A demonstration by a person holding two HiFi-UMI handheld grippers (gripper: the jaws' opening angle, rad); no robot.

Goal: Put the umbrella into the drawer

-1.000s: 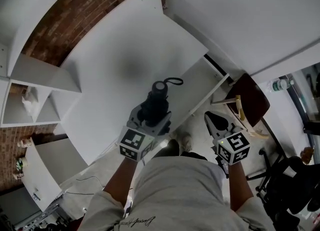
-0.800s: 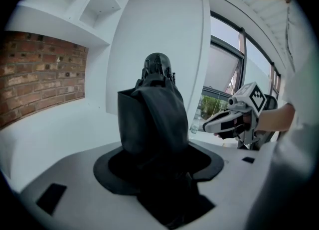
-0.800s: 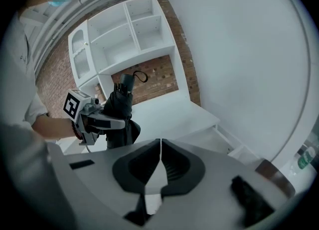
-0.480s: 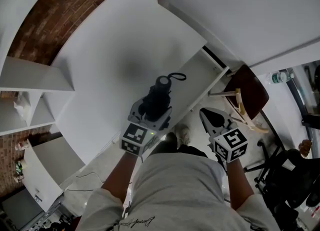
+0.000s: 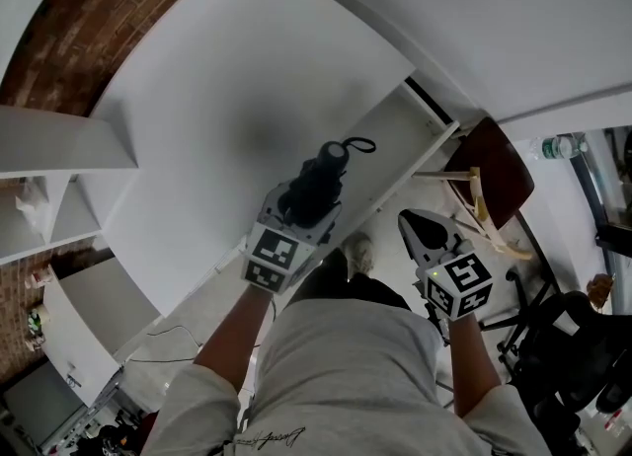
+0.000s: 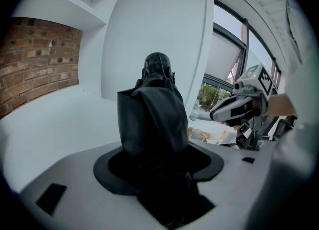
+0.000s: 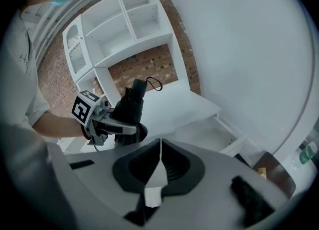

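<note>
The left hand-held gripper (image 5: pixel 299 215) is clamped on the folded black umbrella (image 5: pixel 323 181). Its jaws stand wide because the bundled fabric fills the gap between them. It grips the umbrella near its lower end, so most of the length sticks out ahead of the jaws, with the handle and its strap loop (image 5: pixel 358 144) leading. Held that way, the umbrella hangs above the near end of the open drawer (image 5: pixel 400 143), roughly in line with the drawer's long side. This looks chosen so that it can go in lengthwise without catching a wall. The drawer is pulled out from under the white bench (image 5: pixel 217 99), and the part of its inside that shows is bare. The umbrella is not yet in it. The right hand-held gripper (image 5: pixel 415 229) has its jaws together on nothing. It sits just outside the drawer's front edge, on the side toward the wooden chair (image 5: pixel 491 183), and probably waits there to push the drawer shut afterwards. The next move calls for lowering the umbrella clear of the drawer's rim before the jaws let go.
</note>
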